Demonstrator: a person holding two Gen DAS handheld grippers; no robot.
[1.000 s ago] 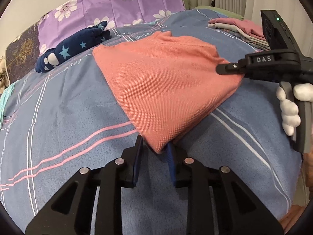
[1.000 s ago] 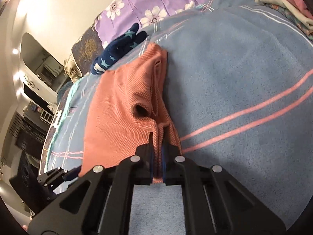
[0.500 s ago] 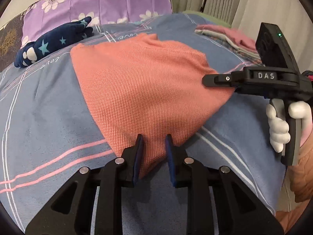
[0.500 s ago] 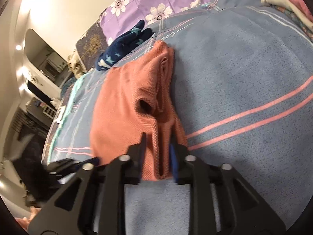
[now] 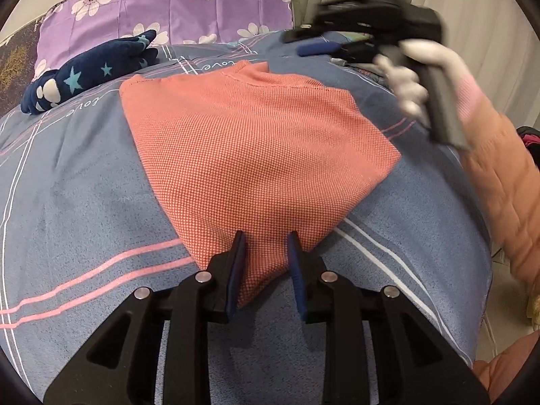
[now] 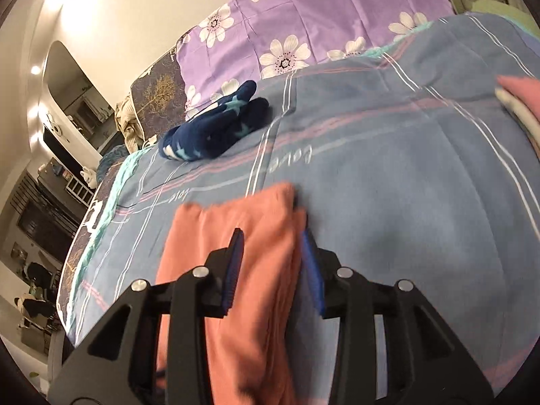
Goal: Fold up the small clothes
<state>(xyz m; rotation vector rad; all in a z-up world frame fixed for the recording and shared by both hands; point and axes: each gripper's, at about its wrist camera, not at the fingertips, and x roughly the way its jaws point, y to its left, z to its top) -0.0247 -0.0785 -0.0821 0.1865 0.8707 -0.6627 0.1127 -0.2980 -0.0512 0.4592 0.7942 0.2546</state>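
A folded salmon-pink knit garment [image 5: 256, 148] lies flat on the blue striped bed cover [image 5: 84, 202]. My left gripper [image 5: 265, 263] is open, its blue pads either side of the garment's near corner. My right gripper [image 6: 271, 258] is open and raised above the garment's far edge [image 6: 243, 270]; it also shows blurred in the left wrist view [image 5: 341, 38], held in a white-gloved hand at the upper right.
A navy star-patterned garment [image 5: 87, 67] lies at the back left, in front of a purple flowered pillow [image 5: 175, 6]. A stack of folded clothes [image 6: 519, 101] sits at the right edge of the bed. The person's pink sleeve [image 5: 499, 182] is at the right.
Both grippers have opened and let go of the pink garment, which now lies flat. The right gripper has lifted off it and swung toward the far side of the bed.
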